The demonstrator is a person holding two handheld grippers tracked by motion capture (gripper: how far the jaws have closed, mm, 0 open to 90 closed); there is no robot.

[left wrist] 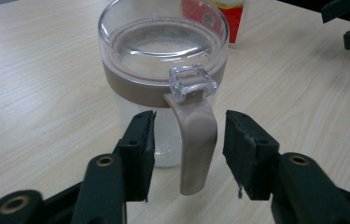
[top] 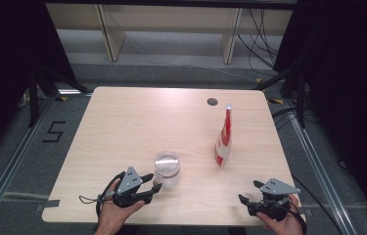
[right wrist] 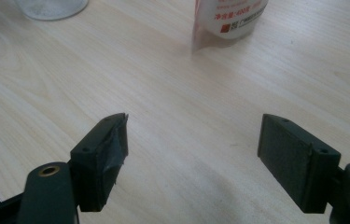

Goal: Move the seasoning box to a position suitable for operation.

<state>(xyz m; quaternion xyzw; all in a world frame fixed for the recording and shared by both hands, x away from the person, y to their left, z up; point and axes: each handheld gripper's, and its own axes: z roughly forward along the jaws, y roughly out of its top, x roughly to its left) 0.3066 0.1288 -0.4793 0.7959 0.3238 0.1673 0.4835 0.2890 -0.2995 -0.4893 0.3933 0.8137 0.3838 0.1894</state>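
Between the two black jaws of my left gripper [left wrist: 189, 154] hangs the tan handle [left wrist: 195, 140] of a clear lidded mug [left wrist: 161, 70]. Neither pad touches that handle: a narrow gap shows on each side, so the jaws stand released around it, gripping nothing. A clear flip tab [left wrist: 192, 82] sits on the mug's lid just above the top of the handle, and a tan band runs round the mug under the lid.

From the high view the mug [top: 167, 169] stands upright on the light wooden table [top: 122, 127], near my edge and a little left of the middle, with my left gripper [top: 154, 183] just beside it, pointing at it from the left. A red-and-white standing pouch [top: 224, 142] with a white cap is upright further right and further back, well apart from the mug.

At the near right corner my right gripper [top: 249, 192] rests low over the table. Its jaws [right wrist: 193, 158] are spread wide with only bare wood between them; the pouch's base [right wrist: 231, 18] stands well beyond them.
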